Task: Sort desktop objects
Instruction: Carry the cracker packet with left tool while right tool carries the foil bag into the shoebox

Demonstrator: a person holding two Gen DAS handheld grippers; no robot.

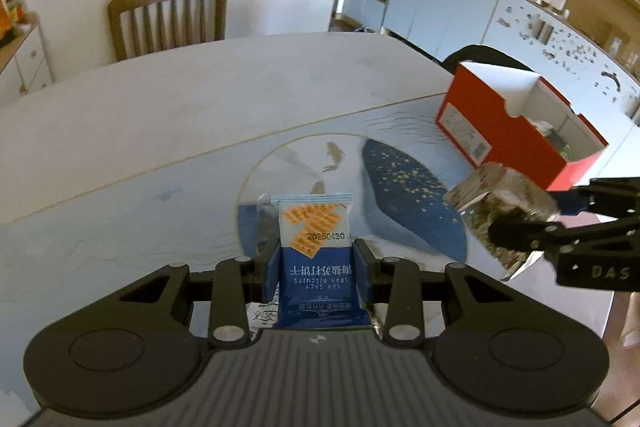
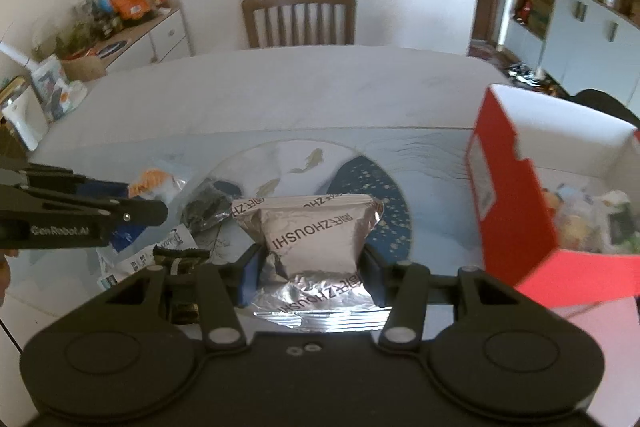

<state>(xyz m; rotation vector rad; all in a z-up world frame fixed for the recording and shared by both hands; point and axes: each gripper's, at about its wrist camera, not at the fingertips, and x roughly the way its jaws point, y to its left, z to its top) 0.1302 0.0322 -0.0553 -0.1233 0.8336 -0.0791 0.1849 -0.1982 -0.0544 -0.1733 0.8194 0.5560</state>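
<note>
We see a blue-and-white cracker packet (image 1: 316, 251), upright with its print upside down, raised above the mat near us, its blue lower half pinched at both sides. To its right a puffy silver foil pouch (image 2: 316, 233) is likewise held up off the table, creased at its near end. At far right stands an open red box (image 2: 516, 203), white inside, holding what seem to be several small packets, blurred.
</note>
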